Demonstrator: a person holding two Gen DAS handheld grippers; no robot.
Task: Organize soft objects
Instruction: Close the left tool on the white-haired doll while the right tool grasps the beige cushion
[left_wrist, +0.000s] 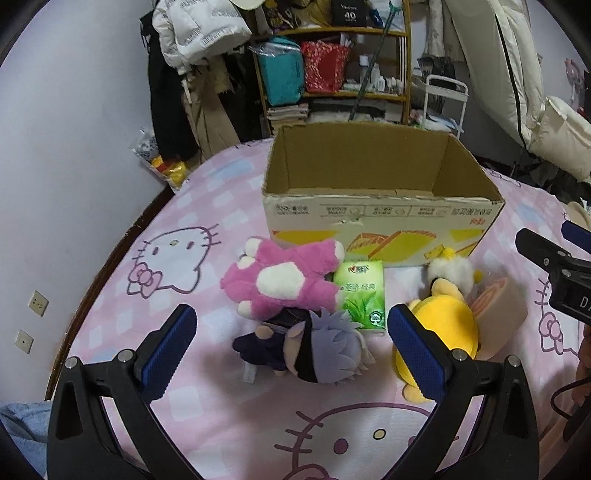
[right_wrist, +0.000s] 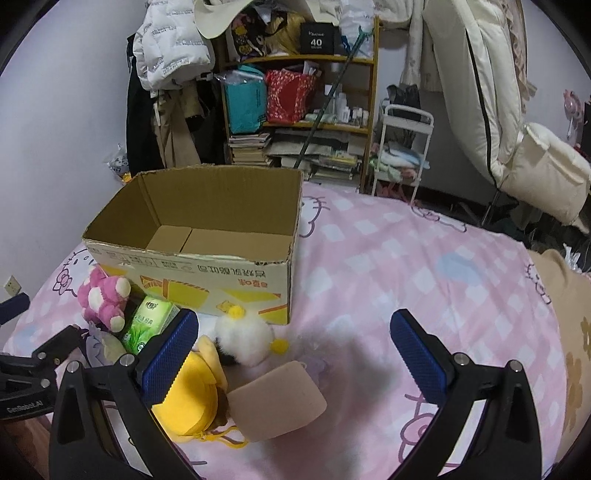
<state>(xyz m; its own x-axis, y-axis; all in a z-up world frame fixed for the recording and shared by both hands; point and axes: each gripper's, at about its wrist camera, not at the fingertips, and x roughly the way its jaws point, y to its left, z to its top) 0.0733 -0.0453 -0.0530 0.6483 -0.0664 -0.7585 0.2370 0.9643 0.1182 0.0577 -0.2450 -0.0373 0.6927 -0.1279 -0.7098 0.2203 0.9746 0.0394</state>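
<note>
An open, empty cardboard box stands on the pink bed. In front of it lie a pink and white plush, a green tissue pack, a purple-haired doll, a yellow plush, a white fluffy toy and a tan roll-shaped cushion. My left gripper is open above the purple-haired doll. My right gripper is open over the cushion and white toy.
The bed's pink checked sheet stretches to the right of the box. A cluttered shelf, hanging coats and a white cart stand behind. A snack bag lies at the wall. The right gripper shows at the left view's edge.
</note>
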